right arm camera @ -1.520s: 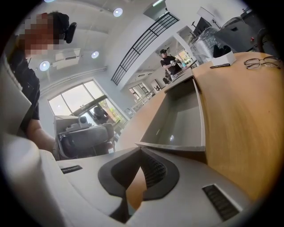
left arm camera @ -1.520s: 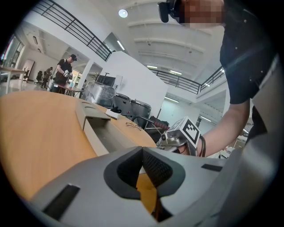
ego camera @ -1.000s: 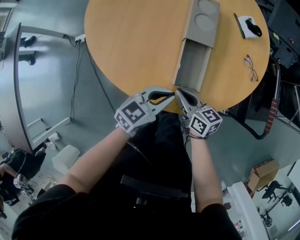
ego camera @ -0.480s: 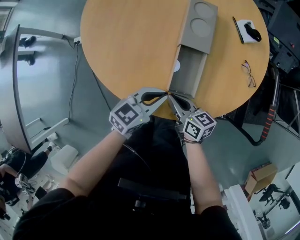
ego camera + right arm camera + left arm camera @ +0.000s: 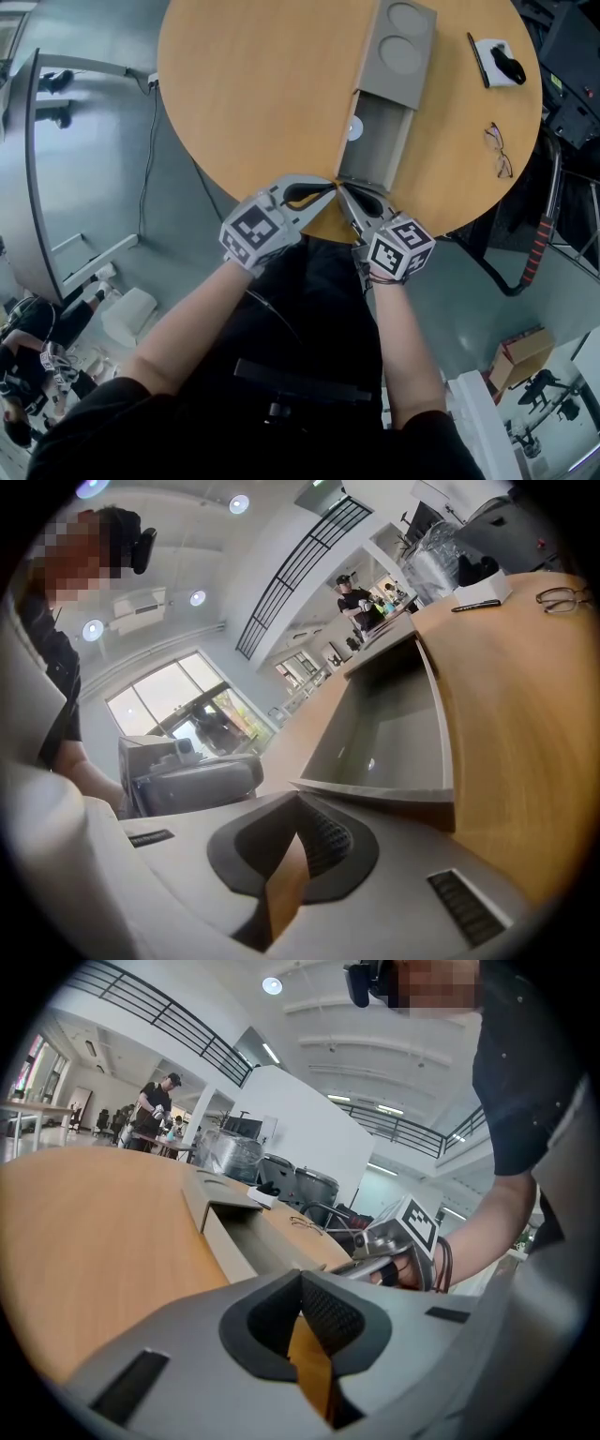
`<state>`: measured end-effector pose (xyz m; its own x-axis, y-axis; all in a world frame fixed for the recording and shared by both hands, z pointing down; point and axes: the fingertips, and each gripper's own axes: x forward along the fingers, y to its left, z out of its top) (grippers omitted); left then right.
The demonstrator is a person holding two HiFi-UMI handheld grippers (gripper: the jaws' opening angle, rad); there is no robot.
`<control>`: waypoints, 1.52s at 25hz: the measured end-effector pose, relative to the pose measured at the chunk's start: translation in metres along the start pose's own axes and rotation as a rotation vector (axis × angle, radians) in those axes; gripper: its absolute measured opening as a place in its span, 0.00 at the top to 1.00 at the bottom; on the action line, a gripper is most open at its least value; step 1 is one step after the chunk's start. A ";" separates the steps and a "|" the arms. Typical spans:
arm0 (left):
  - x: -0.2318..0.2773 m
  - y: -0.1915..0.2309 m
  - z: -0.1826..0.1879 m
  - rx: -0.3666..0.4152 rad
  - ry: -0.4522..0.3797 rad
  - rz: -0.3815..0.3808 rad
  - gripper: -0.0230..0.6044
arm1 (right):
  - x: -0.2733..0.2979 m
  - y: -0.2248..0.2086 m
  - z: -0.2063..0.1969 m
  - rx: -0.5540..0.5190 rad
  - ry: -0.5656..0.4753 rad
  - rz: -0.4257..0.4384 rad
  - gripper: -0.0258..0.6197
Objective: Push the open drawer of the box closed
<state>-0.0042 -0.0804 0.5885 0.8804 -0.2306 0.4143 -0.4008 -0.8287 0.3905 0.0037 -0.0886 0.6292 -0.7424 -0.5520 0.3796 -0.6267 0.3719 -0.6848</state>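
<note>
While half open, drawer at closed tongs.

table: round, wooden | glasses: near right edge | pen: beside white item

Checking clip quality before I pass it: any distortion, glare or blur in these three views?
Head view: sharp, evenly lit, no glare on the round table or drawer. Left gripper view: strong fisheye, dark vignetted corners, bent balcony railing. Right gripper view: same fisheye; window washed out, ceiling lights as bright spots.
</note>
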 end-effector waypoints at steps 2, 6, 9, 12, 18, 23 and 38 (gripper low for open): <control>0.003 0.003 -0.001 -0.001 0.012 0.010 0.92 | 0.000 -0.001 0.000 -0.001 0.000 0.003 0.95; 0.007 0.007 -0.003 -0.007 0.009 0.020 0.92 | 0.003 -0.004 0.004 -0.002 -0.008 0.008 0.95; 0.011 0.008 -0.005 -0.012 0.008 0.018 0.92 | 0.004 -0.008 0.009 -0.006 -0.011 0.016 0.95; 0.015 0.009 -0.006 -0.017 0.012 0.022 0.92 | 0.005 -0.008 0.010 -0.006 -0.004 0.032 0.95; 0.023 0.017 -0.002 -0.014 0.002 0.031 0.92 | 0.010 -0.019 0.027 -0.003 -0.032 0.030 0.95; 0.032 0.024 0.002 -0.031 0.001 0.039 0.92 | 0.016 -0.029 0.045 -0.008 -0.046 0.035 0.95; 0.060 0.067 0.033 -0.042 -0.009 0.070 0.92 | 0.037 -0.063 0.104 -0.017 -0.069 0.031 0.95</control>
<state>0.0298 -0.1670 0.6124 0.8520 -0.2924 0.4344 -0.4718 -0.7884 0.3947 0.0408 -0.2104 0.6215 -0.7436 -0.5899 0.3148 -0.6084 0.4018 -0.6844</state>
